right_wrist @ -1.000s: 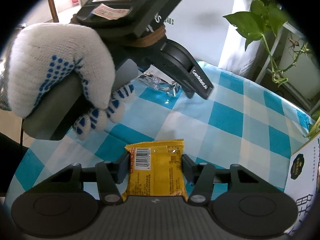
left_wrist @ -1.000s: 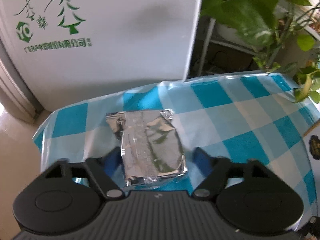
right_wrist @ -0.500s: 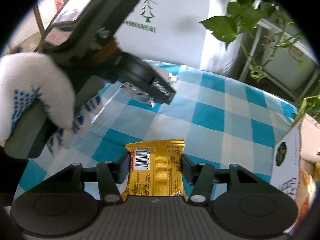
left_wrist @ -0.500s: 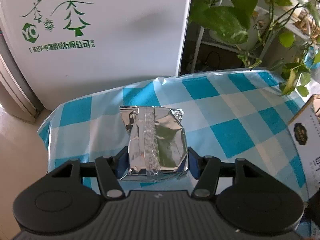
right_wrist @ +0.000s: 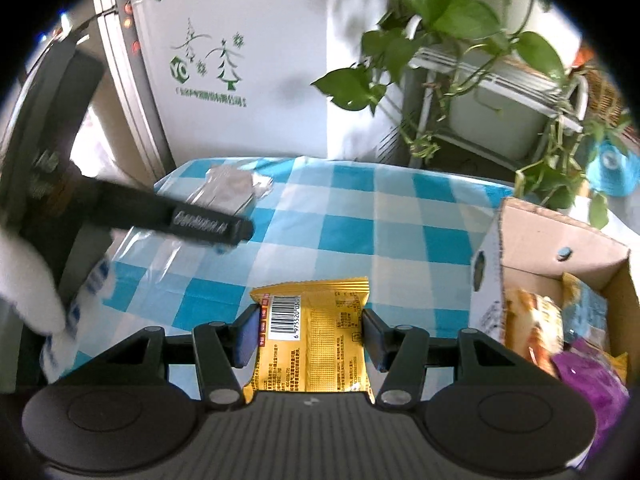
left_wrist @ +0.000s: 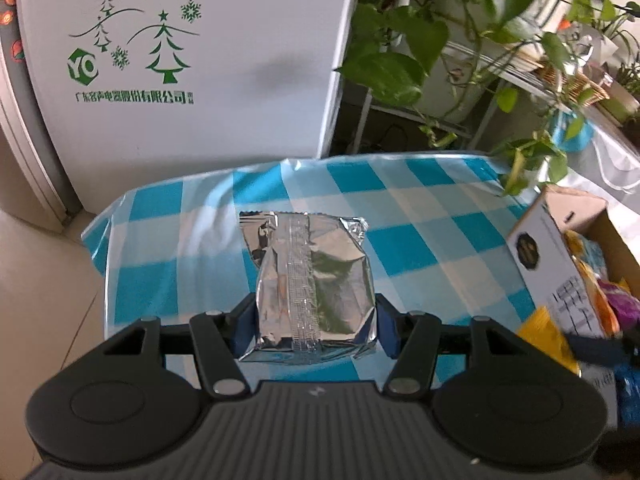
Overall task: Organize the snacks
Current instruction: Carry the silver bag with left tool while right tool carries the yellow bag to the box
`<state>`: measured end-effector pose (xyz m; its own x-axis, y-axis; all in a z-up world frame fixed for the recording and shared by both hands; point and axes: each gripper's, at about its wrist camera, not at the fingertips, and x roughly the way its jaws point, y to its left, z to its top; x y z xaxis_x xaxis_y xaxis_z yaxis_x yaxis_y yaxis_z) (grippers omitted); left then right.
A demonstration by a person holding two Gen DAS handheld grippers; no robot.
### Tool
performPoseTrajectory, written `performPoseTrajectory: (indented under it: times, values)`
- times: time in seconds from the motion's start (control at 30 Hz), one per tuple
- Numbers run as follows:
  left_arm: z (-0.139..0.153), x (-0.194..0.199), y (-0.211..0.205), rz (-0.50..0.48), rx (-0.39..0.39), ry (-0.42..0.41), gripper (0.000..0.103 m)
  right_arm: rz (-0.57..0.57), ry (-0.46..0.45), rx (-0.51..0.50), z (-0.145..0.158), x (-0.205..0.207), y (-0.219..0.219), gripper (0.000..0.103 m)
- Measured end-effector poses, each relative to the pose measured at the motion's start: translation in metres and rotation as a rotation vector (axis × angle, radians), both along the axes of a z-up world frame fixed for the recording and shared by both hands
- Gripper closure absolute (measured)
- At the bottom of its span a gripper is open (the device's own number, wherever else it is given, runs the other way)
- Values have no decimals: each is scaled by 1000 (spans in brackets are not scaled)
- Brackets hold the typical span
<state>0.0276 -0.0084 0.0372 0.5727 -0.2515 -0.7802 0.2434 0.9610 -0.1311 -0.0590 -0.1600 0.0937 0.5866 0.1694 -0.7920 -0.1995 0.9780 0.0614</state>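
Snacks already fill part of the cardboard box at the right. Both grippers hold more above the checked tablecloth — left gripper clamps a silver packet, right gripper a yellow packet — neither boxed yet.

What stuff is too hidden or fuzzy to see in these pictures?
- Silver packet, left wrist view: printed front faces away.
- Yellow packet, right wrist view: lower end hidden behind the claw body; small print unreadable.
- Cardboard box, both views: cut off by the edge, snacks inside blurred.
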Motion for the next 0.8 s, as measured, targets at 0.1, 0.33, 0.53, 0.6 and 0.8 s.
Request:
performPoseTrajectory:
  times: [0.1,0.33,0.53,0.6,0.8]
  values:
    - [-1,-19,-1,-12,9,-10,45,-31,-3,0,2,-7,-6,43]
    - [-5,-55,4,-4,-6,-14,45,-73,-19,19,9,-22,-13,43]
    - [-9,-83,6,-14,-1,-32,45,-73,-31,32,15,-39,-16,43]
    - [-12,-91,7,-9,-4,-26,45,-72,-34,35,16,-42,-17,43]
    - [-10,-112,8,0,-5,-58,45,-82,-52,50,20,-49,-23,43]
